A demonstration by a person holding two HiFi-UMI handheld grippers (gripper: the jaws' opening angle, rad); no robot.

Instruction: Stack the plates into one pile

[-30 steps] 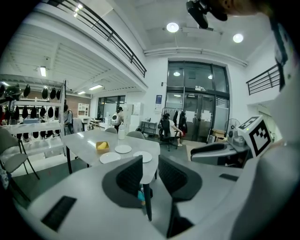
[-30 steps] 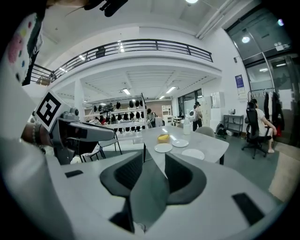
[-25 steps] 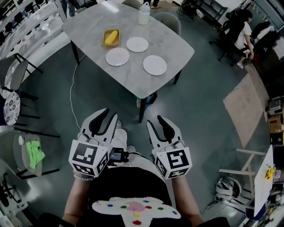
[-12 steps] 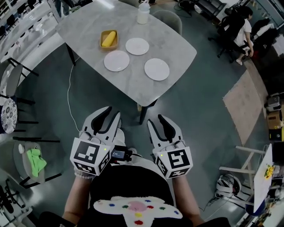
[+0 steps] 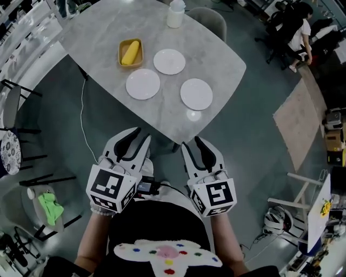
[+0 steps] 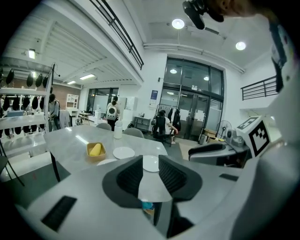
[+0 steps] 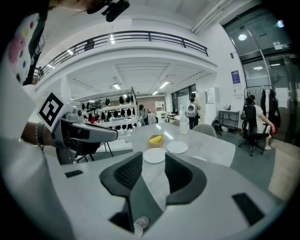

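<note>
**Grippers.** The left gripper (image 5: 139,135) and right gripper (image 5: 193,142) are both released, with jaws apart and nothing between them. They are held side by side, just short of the near corner of the table (image 5: 102,38). Neither touches anything.

**Task items.** Three white plates lie flat and apart on the tabletop, none stacked.
- The left plate (image 5: 142,84) lies in front of the yellow tray (image 5: 130,52).
- The far plate (image 5: 169,61) lies to the tray's right.
- The right plate (image 5: 196,94) is closest to the near edge.

**Surroundings.** The tray holds one yellow item; its kind cannot be determined. A white bottle (image 5: 174,15) stands at the far edge, with a chair (image 5: 208,19) behind it. A cable (image 5: 84,108) runs across the floor left of the table. Nothing stands on the tabletop between the grippers and the plates.

**View differences.** Only the head view shows all three plates whole. In the left gripper view the left plate is partly hidden by a jaw. That view adds glass doors (image 6: 192,112) and a standing person (image 6: 112,110). The right gripper view adds a balcony railing (image 7: 140,35) and racks (image 7: 112,112) of dark hanging items.
</note>
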